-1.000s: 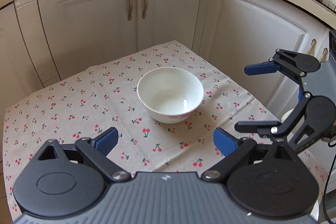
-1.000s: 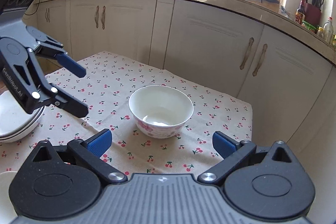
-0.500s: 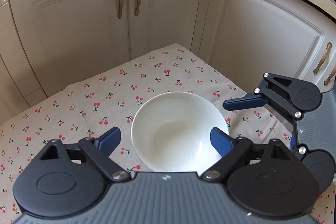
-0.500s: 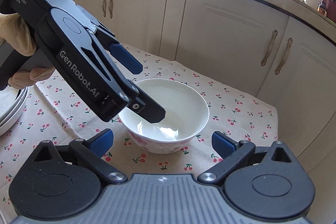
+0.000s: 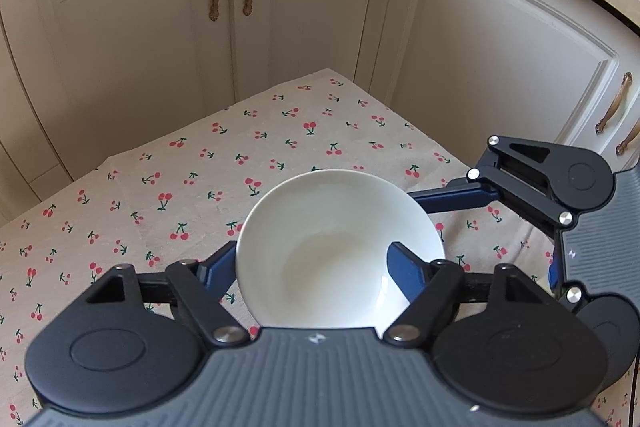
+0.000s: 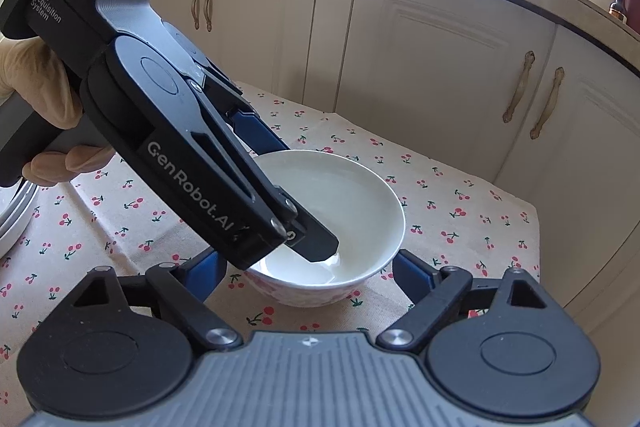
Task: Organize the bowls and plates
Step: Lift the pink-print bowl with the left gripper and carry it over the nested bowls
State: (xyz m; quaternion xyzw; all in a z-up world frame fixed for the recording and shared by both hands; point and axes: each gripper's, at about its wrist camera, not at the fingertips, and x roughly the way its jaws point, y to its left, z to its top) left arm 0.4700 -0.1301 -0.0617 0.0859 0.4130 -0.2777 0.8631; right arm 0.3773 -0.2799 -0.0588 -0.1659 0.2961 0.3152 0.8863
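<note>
A white bowl (image 5: pixel 340 243) with a pink pattern outside stands on the cherry-print tablecloth (image 5: pixel 192 171); it also shows in the right wrist view (image 6: pixel 340 211). My left gripper (image 5: pixel 312 271) is open and straddles the bowl's near-left rim: one finger (image 6: pixel 316 243) is inside the bowl, the other (image 6: pixel 256 131) outside. My right gripper (image 6: pixel 308 275) is open, its fingers just in front of the bowl, on either side, not touching. It shows in the left wrist view, one blue finger (image 5: pixel 452 197) by the bowl's right rim.
White cabinet doors (image 5: pixel 304 15) with brass handles stand behind the table corner. A stack of white plates (image 6: pixel 14 211) lies at the table's left edge in the right wrist view. The tablecloth's far edge (image 5: pixel 328 75) is close behind the bowl.
My left gripper has moved forward and down onto the bowl, one finger now inside it. My right gripper has moved closer to the bowl. Both stay open.
</note>
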